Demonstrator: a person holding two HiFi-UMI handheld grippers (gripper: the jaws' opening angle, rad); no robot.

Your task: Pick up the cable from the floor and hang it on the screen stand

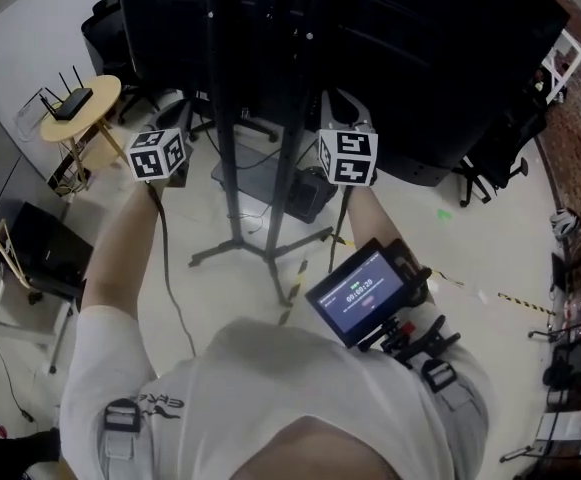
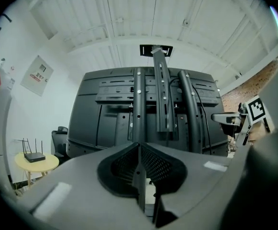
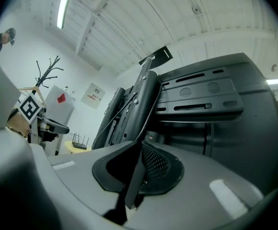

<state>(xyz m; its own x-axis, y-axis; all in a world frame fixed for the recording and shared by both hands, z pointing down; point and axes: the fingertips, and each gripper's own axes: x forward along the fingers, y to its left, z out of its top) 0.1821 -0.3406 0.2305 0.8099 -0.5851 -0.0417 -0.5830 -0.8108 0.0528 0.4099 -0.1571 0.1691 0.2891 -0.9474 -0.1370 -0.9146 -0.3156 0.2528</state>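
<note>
The black screen stand (image 1: 232,118) with the big dark screen (image 1: 420,58) rises right in front of me. My left gripper (image 1: 160,154) is held up at the left of its posts. A black cable (image 1: 167,268) hangs from it, down along the forearm. In the left gripper view the left gripper (image 2: 139,150) has its jaws nearly together, with the stand post (image 2: 139,99) showing through a thin slit. My right gripper (image 1: 348,156) is at the right of the posts, with a thin cable (image 1: 341,218) dropping from it. In the right gripper view the right gripper (image 3: 139,150) pinches a dark strip (image 3: 133,183).
A round yellow table (image 1: 98,96) with a router stands at the left. A black chair (image 1: 495,163) is at the right. A black box (image 1: 310,193) sits on the stand's base, whose legs (image 1: 260,253) spread over the pale floor. A small monitor (image 1: 362,293) is on the person's chest.
</note>
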